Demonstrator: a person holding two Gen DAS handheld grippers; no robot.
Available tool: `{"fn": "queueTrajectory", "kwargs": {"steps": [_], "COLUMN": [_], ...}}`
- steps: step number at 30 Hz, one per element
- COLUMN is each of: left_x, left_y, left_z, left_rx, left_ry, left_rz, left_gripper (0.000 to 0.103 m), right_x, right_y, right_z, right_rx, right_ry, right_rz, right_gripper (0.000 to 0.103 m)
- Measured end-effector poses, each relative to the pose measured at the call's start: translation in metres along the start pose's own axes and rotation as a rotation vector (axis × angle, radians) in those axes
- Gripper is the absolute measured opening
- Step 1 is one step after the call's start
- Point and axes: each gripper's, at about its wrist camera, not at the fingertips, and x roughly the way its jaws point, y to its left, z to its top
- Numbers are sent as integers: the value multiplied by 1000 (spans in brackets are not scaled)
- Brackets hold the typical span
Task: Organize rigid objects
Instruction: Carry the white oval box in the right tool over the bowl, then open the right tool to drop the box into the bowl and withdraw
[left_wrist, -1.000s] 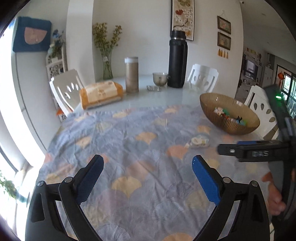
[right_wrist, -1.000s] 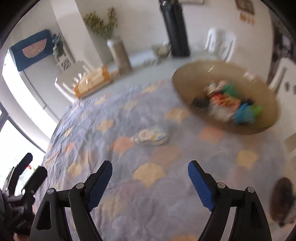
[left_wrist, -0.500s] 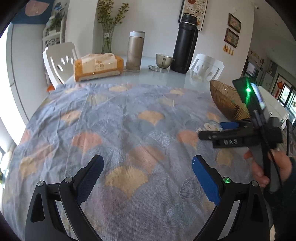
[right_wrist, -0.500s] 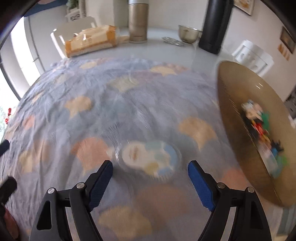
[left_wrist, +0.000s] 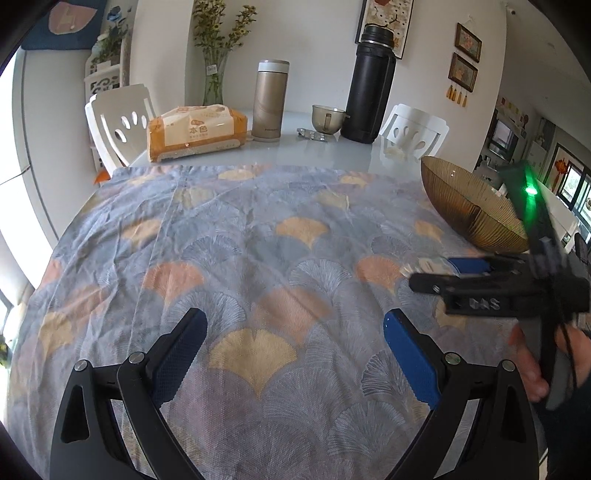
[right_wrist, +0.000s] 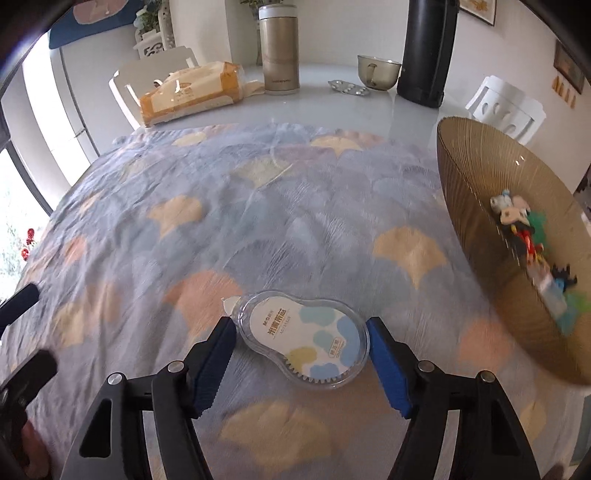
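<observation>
The correction tape dispenser (right_wrist: 304, 343) lies flat on the patterned cloth (right_wrist: 229, 229) covering the bench, between the blue pads of the right gripper (right_wrist: 300, 360), whose jaws have just been closing around it; whether the right pad already touches I cannot tell. Near its right stands the amber bowl (right_wrist: 476, 206), holding small toys, likely its destination. The left gripper (left_wrist: 293, 354) hovers with jaws spread and empty, kept clear of the pick.

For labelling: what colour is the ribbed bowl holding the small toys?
Translucent amber-brown bowl; clearest in the right wrist view.
</observation>
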Motion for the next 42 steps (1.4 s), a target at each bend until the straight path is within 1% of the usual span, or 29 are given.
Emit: {"fn": "queueTrajectory", "kwargs": {"steps": [2,5,7,8,11,14,15,18,22,24,25,27,29,31,32,34,35,37,38,39,40,42], "left_x": [1,-1,-7,-12,-31,-61,-68,-86,-93,-94,-93,-91,-89,-90,-92,-99,-102,-109,-110,-112,-112,-108], "left_y": [0,-1,-4,-7,-15,-27,-30,-42,-54,-57,-57,-57,-55,-53,-51,-51,-53,-59,-60,-63,-62,-60], "left_z": [0,0,0,1,13,38,43,56,61,62,61,60,60,63,64,70,72,76,77,76,76,71], "left_rx": [1,10,20,30,53,64,65,75,95,94,94,94,83,63,56,51,58,89,99,114,120,124], "left_ry": [3,-7,-33,-47,-89,-169,-192,-242,-275,-282,-282,-268,-251,-243,-246,-261,-267,-280,-284,-288,-287,-281], "left_rz": [3,15,56,65,65,44,36,11,6,7,7,17,31,34,32,28,31,58,69,86,96,112], "left_gripper": [96,96,96,96,96,96,96,97,97,97,97,97,97,97,97,97,97,97,97,97,97,97], "right_x": [-9,-30,-51,-59,-95,-130,-143,-162,-168,-157,-151,-143,-145,-153,-157,-165,-166,-170,-169,-168,-167,-160], "right_y": [0,-3,-7,-10,-27,-60,-76,-113,-142,-152,-157,-161,-160,-149,-144,-114,-104,-71,-61,-41,-31,-8], "right_z": [-8,-17,-19,-18,-11,0,5,14,22,26,29,27,20,15,12,11,12,11,9,6,4,-5], "right_rx": [19,45,59,63,78,150,196,295,365,390,390,387,398,393,385,313,287,234,223,205,196,174], "right_ry": [-4,-32,-72,-86,-152,-227,-258,-302,-307,-260,-227,-185,-197,-214,-221,-237,-237,-245,-249,-258,-265,-282], "right_rz": [14,22,18,7,-48,-109,-139,-210,-280,-341,-354,-370,-367,-291,-272,-213,-197,-128,-109,-85,-81,-99], "right_gripper": [70,70,70,70,70,70,70,70,71,72,76,77,77,77,77,77,77,77,77,77,77,77]}}
